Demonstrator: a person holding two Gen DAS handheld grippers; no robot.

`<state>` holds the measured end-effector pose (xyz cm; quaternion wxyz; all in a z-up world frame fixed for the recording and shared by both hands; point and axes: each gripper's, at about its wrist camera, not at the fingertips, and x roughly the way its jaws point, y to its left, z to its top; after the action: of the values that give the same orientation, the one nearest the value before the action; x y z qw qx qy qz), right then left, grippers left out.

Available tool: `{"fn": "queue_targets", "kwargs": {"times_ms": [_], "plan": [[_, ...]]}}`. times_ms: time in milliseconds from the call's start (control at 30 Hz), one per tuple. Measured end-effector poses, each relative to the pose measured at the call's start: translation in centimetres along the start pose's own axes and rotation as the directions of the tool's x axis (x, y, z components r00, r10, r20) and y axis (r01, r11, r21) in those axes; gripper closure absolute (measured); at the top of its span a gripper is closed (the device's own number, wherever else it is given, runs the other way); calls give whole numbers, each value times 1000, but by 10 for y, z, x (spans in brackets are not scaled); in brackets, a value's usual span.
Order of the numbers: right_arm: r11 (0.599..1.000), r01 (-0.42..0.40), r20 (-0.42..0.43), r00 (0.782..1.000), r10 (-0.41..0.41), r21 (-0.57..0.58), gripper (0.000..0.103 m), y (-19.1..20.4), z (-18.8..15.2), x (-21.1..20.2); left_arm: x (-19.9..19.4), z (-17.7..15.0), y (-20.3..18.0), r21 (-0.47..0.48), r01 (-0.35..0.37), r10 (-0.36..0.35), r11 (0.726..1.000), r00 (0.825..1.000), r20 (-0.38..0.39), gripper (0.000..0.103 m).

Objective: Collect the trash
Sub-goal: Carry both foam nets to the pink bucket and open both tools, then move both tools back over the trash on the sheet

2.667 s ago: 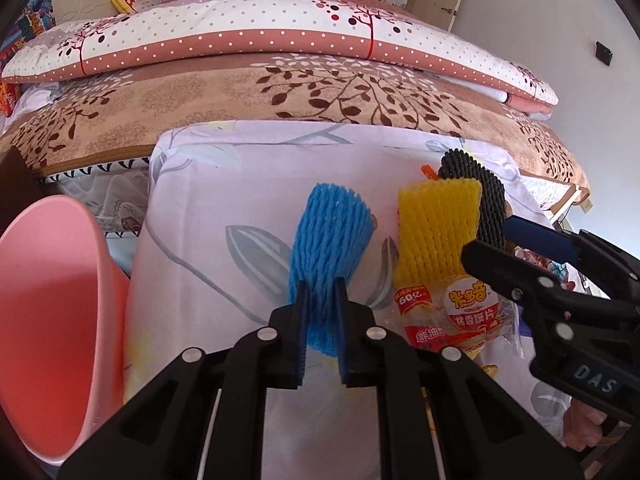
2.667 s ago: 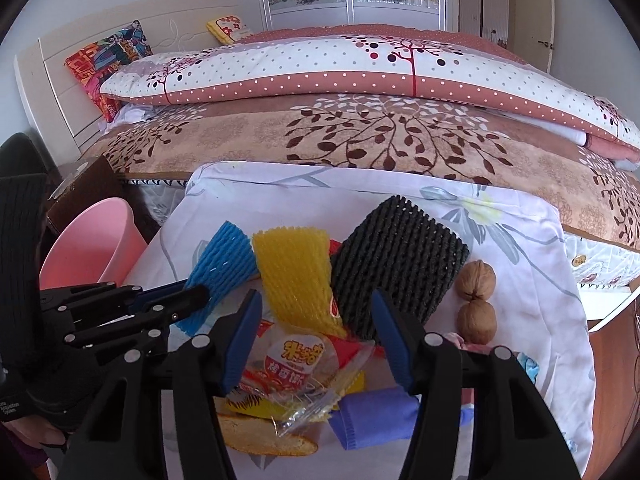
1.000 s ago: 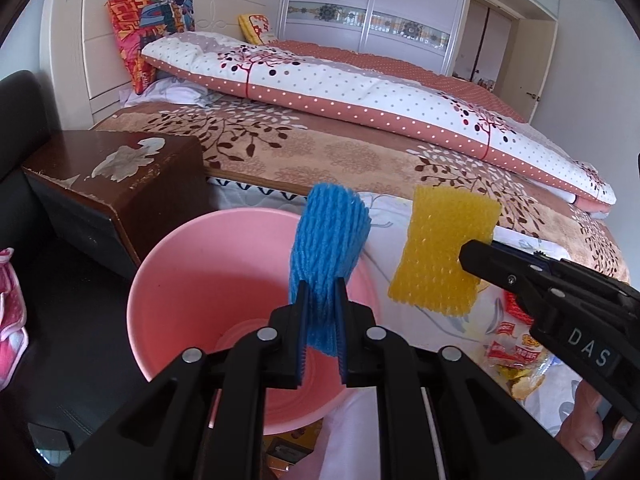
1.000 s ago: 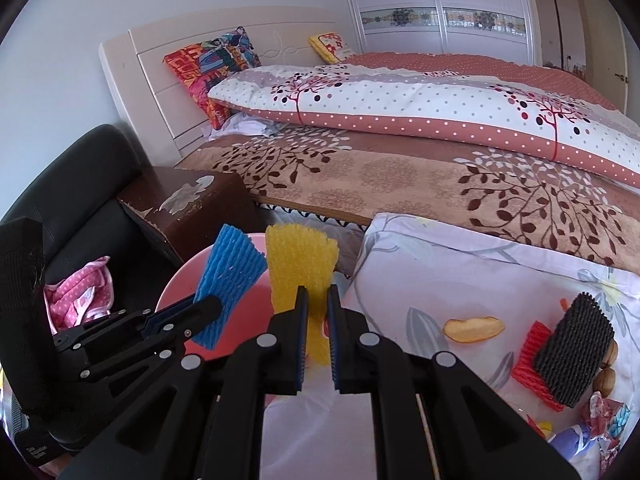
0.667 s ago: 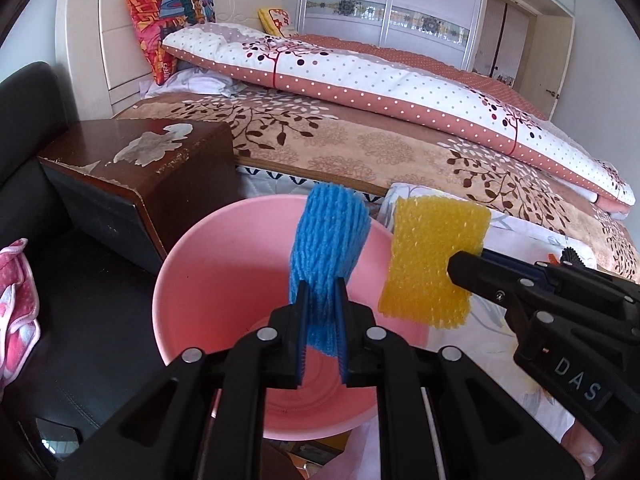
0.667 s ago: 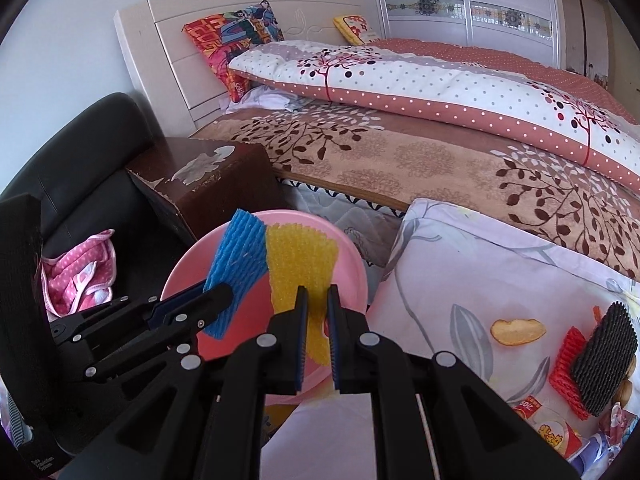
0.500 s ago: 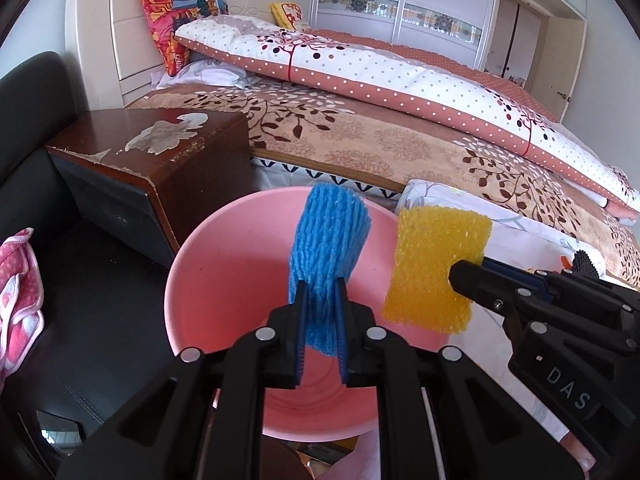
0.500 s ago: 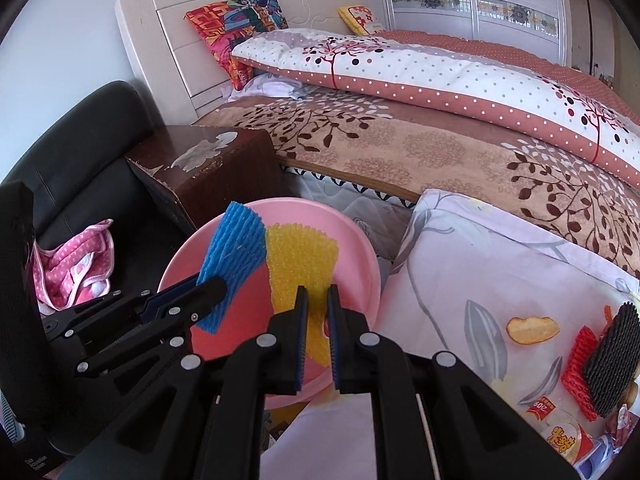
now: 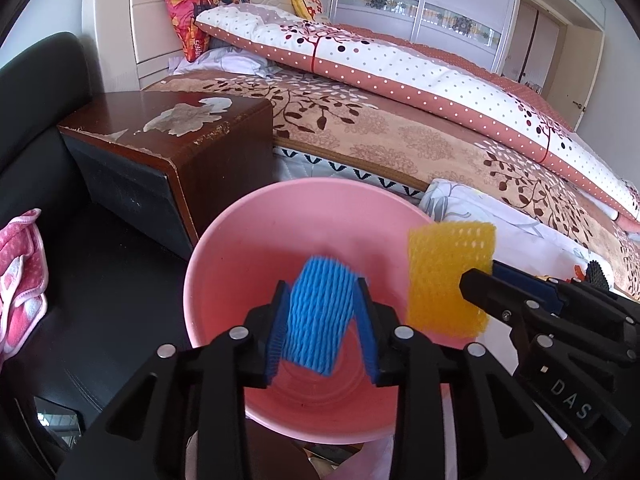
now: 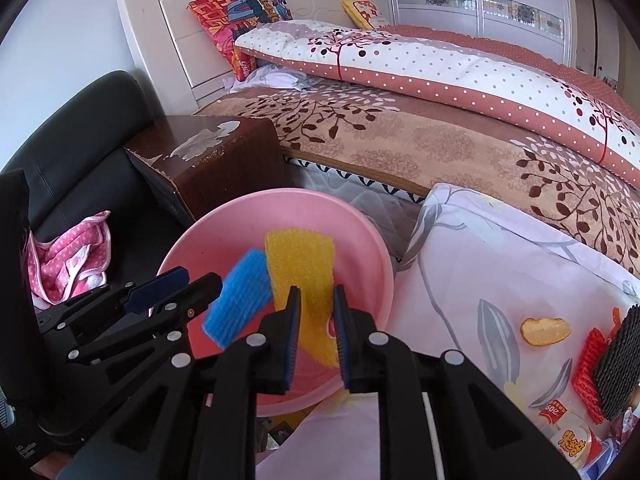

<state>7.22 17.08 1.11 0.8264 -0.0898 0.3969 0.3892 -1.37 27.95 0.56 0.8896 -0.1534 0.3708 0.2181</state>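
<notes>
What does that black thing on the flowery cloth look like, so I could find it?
Start at the bed, then drop to the pale flowery cloth beside the pink bucket. At its far right edge lies a black foam net, overlapping a red net: it is the only black piece of trash there.

A blue foam net sleeve [image 9: 318,316] and a yellow one [image 9: 448,276] hang upright over the pink basin [image 9: 240,248] — each between a claw's opening jaws.

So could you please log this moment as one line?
left claw: opening, blue foam net between | right claw: opening, yellow foam net between | both over pink bin
</notes>
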Motion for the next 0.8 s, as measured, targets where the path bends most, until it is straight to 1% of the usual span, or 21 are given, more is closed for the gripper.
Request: {"fn": "queue_targets", "kwargs": {"times_ms": [33, 67, 200, 267, 400, 500, 633, 800], "plan": [[1000, 0, 2, 1000, 0, 2, 76, 0, 0, -1, 0, 0, 1, -4, 1, -1, 1000, 1000, 1, 69], [1000, -3, 3, 1000, 3, 3, 75, -1, 0, -2, -1, 1, 1, -7, 1, -1, 1000, 1000, 2, 69], [1000, -11, 9, 1000, 11, -2, 74, -1, -2, -7, -4, 2, 4, -36, 18, -18, 999, 1000, 1, 69], [1000, -10, 14, 1000, 10, -4, 72, -1, -3, -11, -5, 3, 4, -41, 24, -23, 999, 1000, 4, 69], [1000, -8, 29, 1000, 8, -5, 72, -3, -7, -22, -13, 4, 1, -51, 47, -46, 998, 999, 18, 69], [1000, 12, 44, 999, -11, -12, 71, -3, -11, -32, -18, 4, -3, -40, 52, -50, 998, 998, 31, 69], [998, 48, 72, 996, -44, -45, 66, -2, -18, -46, -22, 2, -11, -16, 51, -50, 999, 998, 27, 69], [994, 76, 90, 994, -69, -79, 65, -5, -30, -60, -25, -2, -19, -11, 50, -50, 999, 999, 20, 69]]}}
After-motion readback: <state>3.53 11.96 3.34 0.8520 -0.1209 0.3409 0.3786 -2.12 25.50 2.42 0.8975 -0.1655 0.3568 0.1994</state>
